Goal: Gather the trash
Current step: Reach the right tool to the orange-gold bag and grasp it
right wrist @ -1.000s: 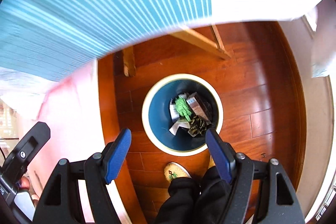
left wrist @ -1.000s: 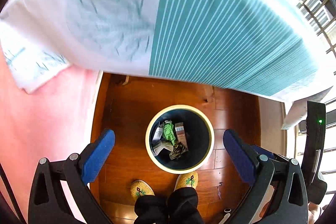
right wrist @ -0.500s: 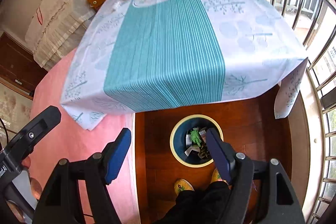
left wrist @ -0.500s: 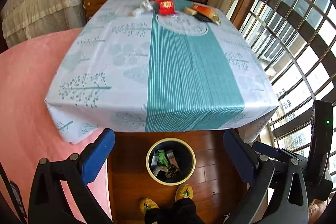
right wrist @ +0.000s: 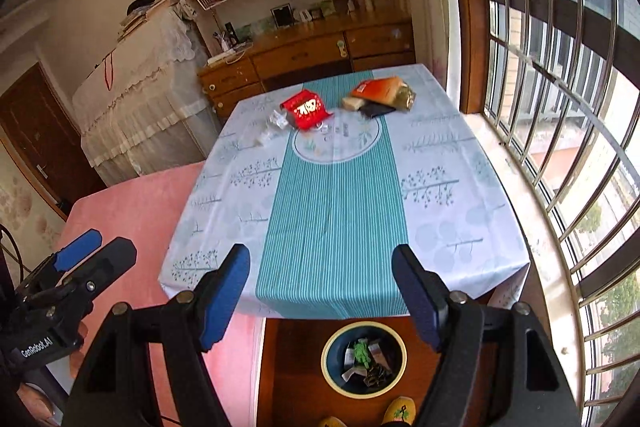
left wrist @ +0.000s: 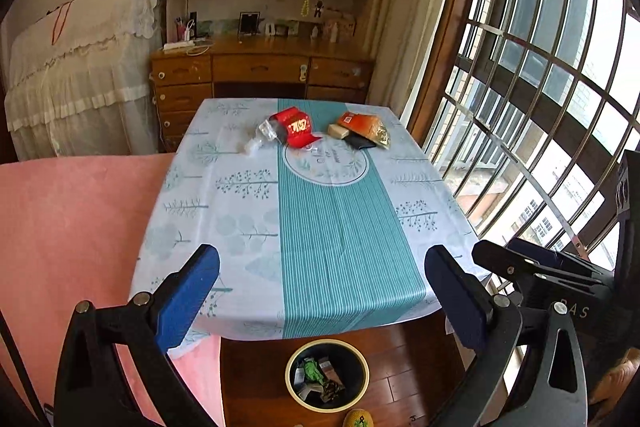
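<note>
1. The tabletop (left wrist: 344, 227), under a white-and-teal striped cloth, is the biggest thing in view. Its near half is bare; all the leftover litter sits at the far end, toward the wooden dresser (left wrist: 260, 71).
2. The trash bin (left wrist: 327, 374) stands on the wood floor just off the tabletop's near edge, right by the person's slippers. It already holds several crumpled bits, something green among them, so part of the job looks done.
3. Both tools are up over the near edge and empty. The left hand-held gripper (left wrist: 320, 301) has its blue pads spread wide with nothing between them, and the right hand-held gripper (right wrist: 322, 297) is likewise released and carrying nothing.
4. What's left, far right: an orange packet (left wrist: 356, 123) stacked with a gold-green wrapper (left wrist: 380, 135), a black piece and a small tan block, all touching.
5. Far left of that: a red packet (left wrist: 298, 127), with a clear plastic wrapper (left wrist: 268, 130) just beside it and a small white scrap (left wrist: 250, 146) near that.
6. Rough verdict: about halfway. Two clusters are waiting, and they're well apart from both tools, so a long reach comes next.
</note>
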The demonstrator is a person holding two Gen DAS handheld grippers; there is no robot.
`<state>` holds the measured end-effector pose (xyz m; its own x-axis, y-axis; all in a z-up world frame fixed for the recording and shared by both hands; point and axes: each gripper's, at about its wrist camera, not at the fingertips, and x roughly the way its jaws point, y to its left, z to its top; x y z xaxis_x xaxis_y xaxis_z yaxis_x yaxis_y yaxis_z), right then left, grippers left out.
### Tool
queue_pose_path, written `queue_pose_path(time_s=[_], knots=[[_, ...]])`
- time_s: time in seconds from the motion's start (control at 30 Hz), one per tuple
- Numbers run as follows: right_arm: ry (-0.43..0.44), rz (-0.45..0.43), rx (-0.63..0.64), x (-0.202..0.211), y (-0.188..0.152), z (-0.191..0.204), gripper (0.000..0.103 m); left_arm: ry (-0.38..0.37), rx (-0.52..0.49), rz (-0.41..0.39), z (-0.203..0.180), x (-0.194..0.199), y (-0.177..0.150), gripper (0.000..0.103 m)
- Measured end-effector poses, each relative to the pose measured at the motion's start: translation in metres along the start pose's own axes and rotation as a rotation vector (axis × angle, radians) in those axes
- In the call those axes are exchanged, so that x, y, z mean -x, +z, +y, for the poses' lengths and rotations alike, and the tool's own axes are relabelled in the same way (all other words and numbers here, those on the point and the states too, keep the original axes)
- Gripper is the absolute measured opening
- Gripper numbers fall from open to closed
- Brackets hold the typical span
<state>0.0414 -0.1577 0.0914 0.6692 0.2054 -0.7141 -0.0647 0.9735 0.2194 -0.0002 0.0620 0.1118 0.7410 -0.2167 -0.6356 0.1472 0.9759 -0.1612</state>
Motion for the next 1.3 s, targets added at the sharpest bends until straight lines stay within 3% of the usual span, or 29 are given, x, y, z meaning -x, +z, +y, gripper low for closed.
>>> queue_pose_path(time_s=[0.23, 0.47, 0.73, 1.03, 1.3], knots=[[-0.019, -0.086, 0.052, 0.011, 0.045, -0.004, 0.074, 0.002, -0.066, -0.098, -0.014, 0.006, 0.038, 0.1], [0.011, -0.08, 0.068, -0.029, 0.097, -0.032, 0.074, 0.023, -0.044, -0.051, -0.02, -0.047, 0.068, 0.09], [0.109, 0.064, 0.106, -0.154, 0.169, -0.099, 0.074, 0.133, 0.071, 0.065, -0.029, -0.178, 0.107, 0.087], [0.22, 0.274, 0.156, -0.317, 0.269, -0.182, 0.074, 0.207, 0.162, 0.233, -0.07, -0.339, 0.153, 0.087], [0.307, 0.376, 0.234, -0.437, 0.325, -0.209, 0.074, 0.267, 0.207, 0.317, -0.075, -0.434, 0.181, 0.087]])
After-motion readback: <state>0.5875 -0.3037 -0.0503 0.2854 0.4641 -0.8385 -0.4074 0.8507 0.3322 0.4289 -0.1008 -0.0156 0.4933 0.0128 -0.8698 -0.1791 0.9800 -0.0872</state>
